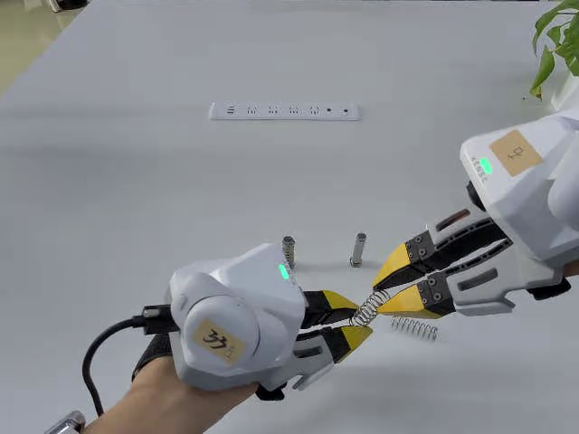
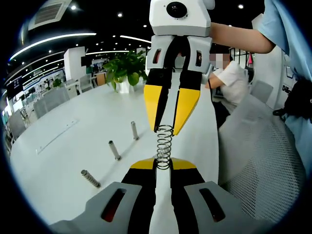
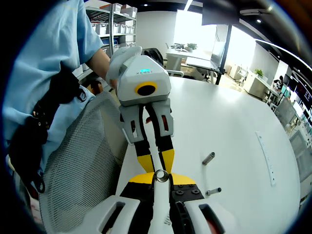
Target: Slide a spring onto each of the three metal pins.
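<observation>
A small steel spring hangs in the air between my two grippers, one end in each. My left gripper is shut on its near end, seen as coils rising from the yellow tips. My right gripper comes in from the right and is shut on the other end. Behind them stand a pin wearing a spring and a bare metal pin. The left gripper view has all three pins in a row: two bare and the sprung one.
A loose spring lies on the grey table just under my right gripper. A white power strip lies farther back, and a green plant stands at the far right. A mesh chair is close to the table edge.
</observation>
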`<state>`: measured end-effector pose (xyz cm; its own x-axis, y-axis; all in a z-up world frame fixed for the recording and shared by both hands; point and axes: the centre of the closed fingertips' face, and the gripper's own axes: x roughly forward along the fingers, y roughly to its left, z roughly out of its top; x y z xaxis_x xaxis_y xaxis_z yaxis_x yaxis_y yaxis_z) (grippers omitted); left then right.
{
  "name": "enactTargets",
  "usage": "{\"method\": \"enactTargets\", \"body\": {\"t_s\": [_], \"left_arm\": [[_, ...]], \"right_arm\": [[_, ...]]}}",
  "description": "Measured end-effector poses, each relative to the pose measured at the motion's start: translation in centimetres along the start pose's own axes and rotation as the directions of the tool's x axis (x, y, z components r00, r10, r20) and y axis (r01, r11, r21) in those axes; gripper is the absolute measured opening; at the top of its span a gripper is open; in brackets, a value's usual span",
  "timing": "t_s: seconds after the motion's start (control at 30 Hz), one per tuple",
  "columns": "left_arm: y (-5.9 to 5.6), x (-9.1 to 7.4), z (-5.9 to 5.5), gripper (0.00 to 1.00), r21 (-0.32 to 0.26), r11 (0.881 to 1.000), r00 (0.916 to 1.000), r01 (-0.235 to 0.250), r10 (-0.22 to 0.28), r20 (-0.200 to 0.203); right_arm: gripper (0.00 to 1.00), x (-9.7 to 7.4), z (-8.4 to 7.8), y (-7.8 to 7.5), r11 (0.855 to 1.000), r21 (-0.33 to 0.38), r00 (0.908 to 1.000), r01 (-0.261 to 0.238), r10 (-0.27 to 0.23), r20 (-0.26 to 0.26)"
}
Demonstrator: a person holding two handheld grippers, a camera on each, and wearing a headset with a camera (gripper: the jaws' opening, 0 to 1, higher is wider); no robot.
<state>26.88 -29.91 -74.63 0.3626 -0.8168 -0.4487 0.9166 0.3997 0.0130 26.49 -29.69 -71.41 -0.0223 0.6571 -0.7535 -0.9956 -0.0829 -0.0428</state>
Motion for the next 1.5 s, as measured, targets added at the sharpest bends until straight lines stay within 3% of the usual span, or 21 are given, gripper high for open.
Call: {"method": "enactTargets", "body": {"t_s": [0.27, 0.33, 0.43, 0.63, 1.1, 1.5], "left_arm": [[0.1, -0.1, 0.0, 0.06, -0.012, 1.000, 1.0000, -0.003, 0.003, 0.004], [0.1, 0.0, -0.1, 0.06, -0.017, 1.000, 1.0000, -0.003, 0.003, 0.001], [0.1, 0.0, -0.4, 0.06, -0.023, 1.000, 1.0000, -0.005, 0.005, -0.008], [-0.1, 0.1, -0.8, 0.06, -0.034, 0.999, 0.9997, -0.004, 0.003, -0.023], [-0.5, 0.4, -1.0, 0.06, -0.042, 0.999, 0.9984, 0.011, -0.014, -0.055], [-0.7, 0.5, -0.9, 0.06, -0.038, 0.999, 0.9980, 0.020, -0.023, -0.059]], "right_arm": [[0.08, 0.0, 0.0, 0.0, 1.000, -0.010, 1.0000, 0.001, -0.001, -0.009], [0.12, -0.1, 0.0, 0.0, 1.000, -0.013, 0.9998, 0.006, -0.006, -0.018], [0.23, -0.4, -0.3, -0.1, 0.999, -0.037, 0.9985, 0.021, -0.023, -0.050], [0.20, -0.3, -0.7, 0.1, 0.997, -0.083, 0.9951, 0.004, -0.012, -0.098], [0.17, 1.4, -0.7, 0.8, 0.984, -0.150, 0.9788, -0.092, 0.062, -0.195], [0.16, 2.0, -1.3, 1.4, 0.977, -0.157, 0.9652, -0.147, 0.106, -0.239]]}}
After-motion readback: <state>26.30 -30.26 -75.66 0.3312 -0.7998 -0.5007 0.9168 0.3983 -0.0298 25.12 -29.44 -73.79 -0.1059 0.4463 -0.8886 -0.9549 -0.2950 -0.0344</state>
